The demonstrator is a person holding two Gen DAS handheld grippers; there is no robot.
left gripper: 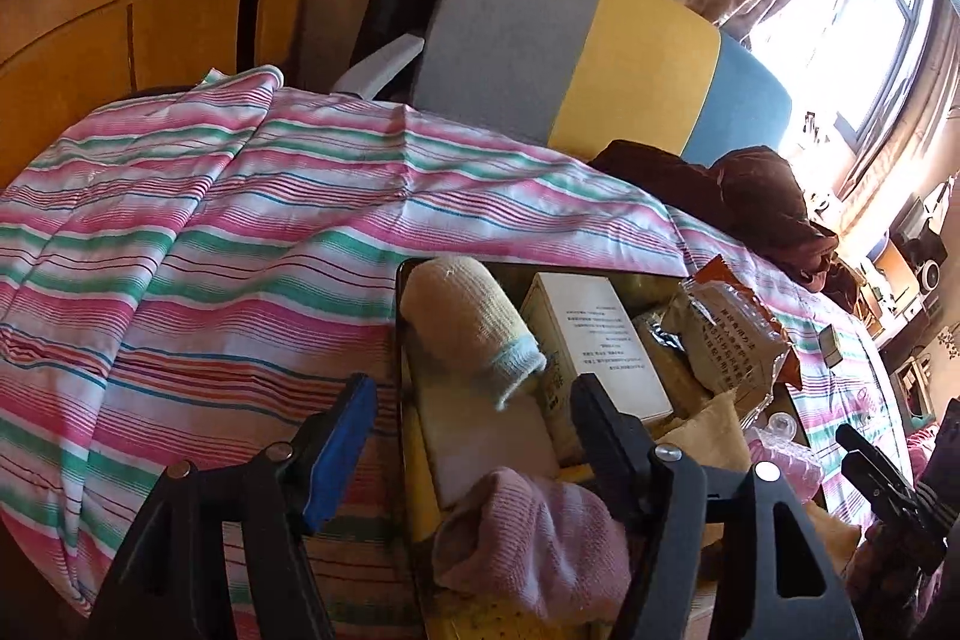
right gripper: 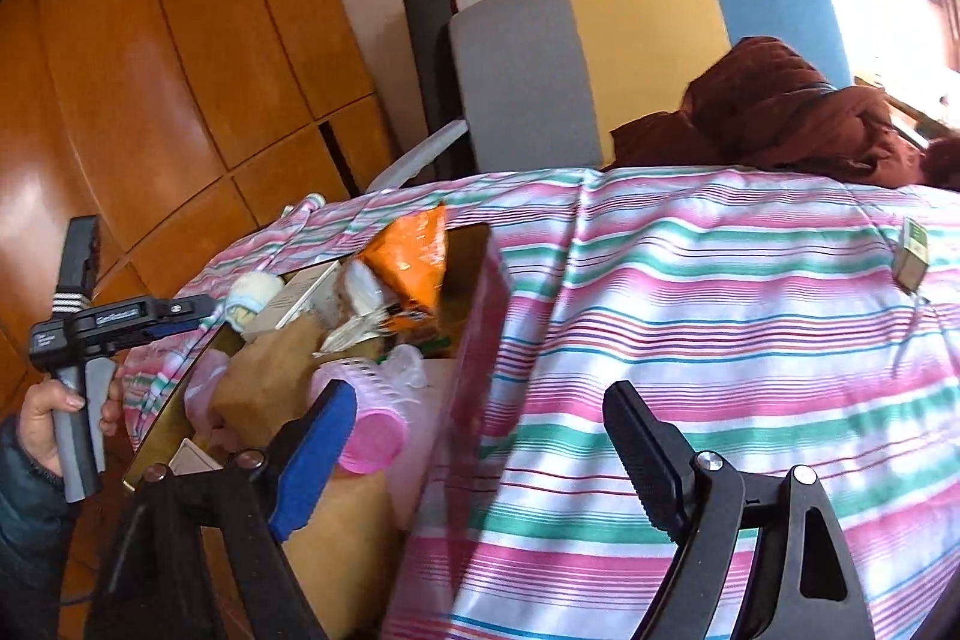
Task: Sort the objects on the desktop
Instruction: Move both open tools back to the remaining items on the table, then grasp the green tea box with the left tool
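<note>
I am hovering the left gripper [left gripper: 474, 412], fingers spread and empty, its rolled beige sock [left gripper: 465, 319] lying just ahead between them, nearer than the right gripper [right gripper: 480, 436], likewise released.

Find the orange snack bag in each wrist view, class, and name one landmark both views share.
Left wrist view: the orange snack bag lies right of centre, at the box's far right side.
Right wrist view: it sticks up left of centre, at the box's far end.
Shared landmark: the grey, yellow and blue chair back.

A box [left gripper: 408, 340] of items sits on the cloth [left gripper: 210, 220], chair [left gripper: 540, 40] behind.
</note>
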